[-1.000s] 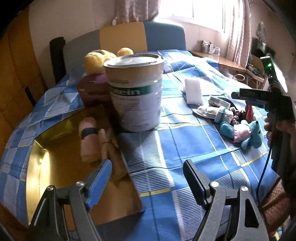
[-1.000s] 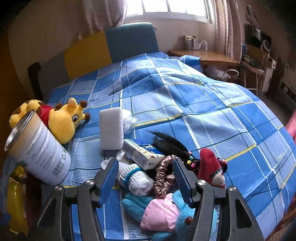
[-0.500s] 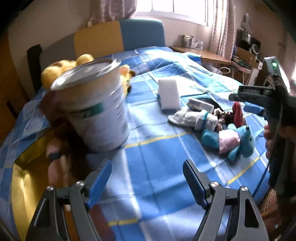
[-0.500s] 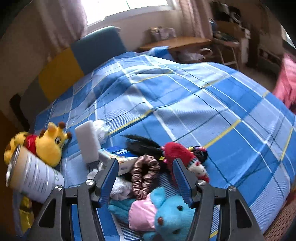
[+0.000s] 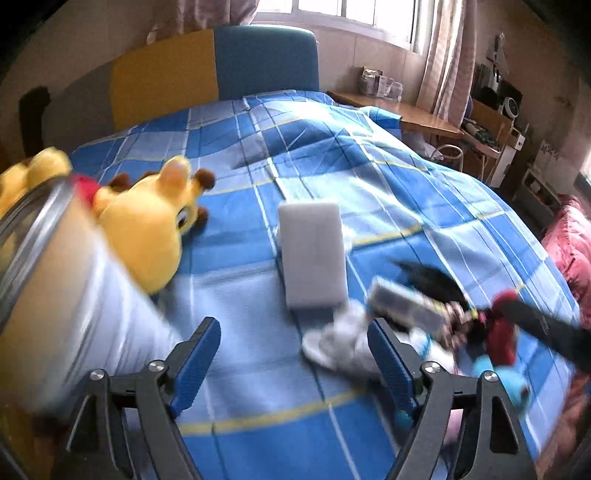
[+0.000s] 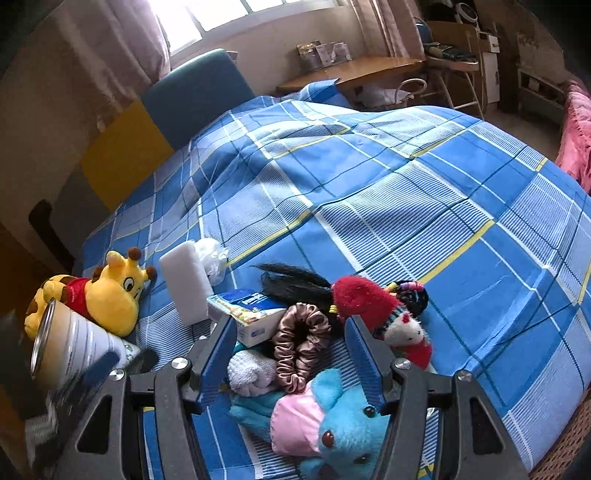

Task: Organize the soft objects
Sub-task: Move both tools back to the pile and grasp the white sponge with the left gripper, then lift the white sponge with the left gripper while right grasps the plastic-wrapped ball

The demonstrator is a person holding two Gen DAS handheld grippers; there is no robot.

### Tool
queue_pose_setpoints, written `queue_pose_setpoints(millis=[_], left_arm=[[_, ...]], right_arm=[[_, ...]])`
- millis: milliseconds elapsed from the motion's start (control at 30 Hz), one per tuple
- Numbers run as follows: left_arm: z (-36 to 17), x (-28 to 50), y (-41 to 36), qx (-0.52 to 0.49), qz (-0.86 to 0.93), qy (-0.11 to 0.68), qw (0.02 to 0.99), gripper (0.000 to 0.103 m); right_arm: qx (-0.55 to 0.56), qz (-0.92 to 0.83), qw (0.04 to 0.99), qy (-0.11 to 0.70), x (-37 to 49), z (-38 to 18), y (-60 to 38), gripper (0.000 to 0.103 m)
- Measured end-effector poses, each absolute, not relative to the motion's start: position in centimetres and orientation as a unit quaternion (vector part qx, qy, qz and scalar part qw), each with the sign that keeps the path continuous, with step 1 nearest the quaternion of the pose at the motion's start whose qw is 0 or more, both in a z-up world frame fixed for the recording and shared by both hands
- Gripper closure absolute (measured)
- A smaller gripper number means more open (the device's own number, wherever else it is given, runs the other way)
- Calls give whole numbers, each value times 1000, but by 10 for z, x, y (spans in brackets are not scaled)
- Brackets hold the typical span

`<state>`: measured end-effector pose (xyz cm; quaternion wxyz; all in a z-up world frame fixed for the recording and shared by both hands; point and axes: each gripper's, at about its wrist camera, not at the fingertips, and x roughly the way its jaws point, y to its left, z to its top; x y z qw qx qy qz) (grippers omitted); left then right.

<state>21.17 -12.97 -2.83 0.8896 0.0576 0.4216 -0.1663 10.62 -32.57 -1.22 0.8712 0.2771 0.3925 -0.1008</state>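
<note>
A blue plaid bedspread is lit from a window behind. Soft toys are heaped near the white sponge. The left gripper, its jaws just widened, and the half-open right gripper are kept empty.

I see daylight from the window blowing out; my left view smears with motion blur, right stays sharp, corners vignette dark.

Scrunchie is showing glossy satin-like cloth, giraffe toy matt plush. Tin is looking like shiny metal with a paper label, probably. Bedspread is reading as smooth woven cloth.
</note>
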Motion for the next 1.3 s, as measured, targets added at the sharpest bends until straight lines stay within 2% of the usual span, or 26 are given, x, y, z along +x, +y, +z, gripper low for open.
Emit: queue_pose_setpoints(millis=[200,400,467,500,533,600,900,1233,1300], left_arm=[[-40,254,-148,50,-171,420,890,8],[-62,282,-165,65,-166,434,883,8],[-68,288,-168,62,-171,437,881,20],[-72,293,-171,64,-178,444,876,32],[-76,296,-172,63,-183,453,870,48],[-74,294,-170,53,-191,451,870,48],[-38,217,-122,33,-204,427,881,48],[-65,87,-61,52,-167,465,868,48],[-64,66,-52,53,-167,437,882,48]], right_arm=[[294,-89,865,398,107,-16,-328,41],[297,-79,862,403,110,-19,-325,41],[292,-81,862,407,111,-20,-324,41],[290,-80,862,409,112,-21,-323,41],[287,-81,862,410,113,-21,-322,41],[279,-82,865,409,113,-21,-321,41],[277,-90,865,409,111,-21,-323,41],[262,-79,864,423,113,-23,-315,41],[247,-66,867,428,115,-22,-307,41]])
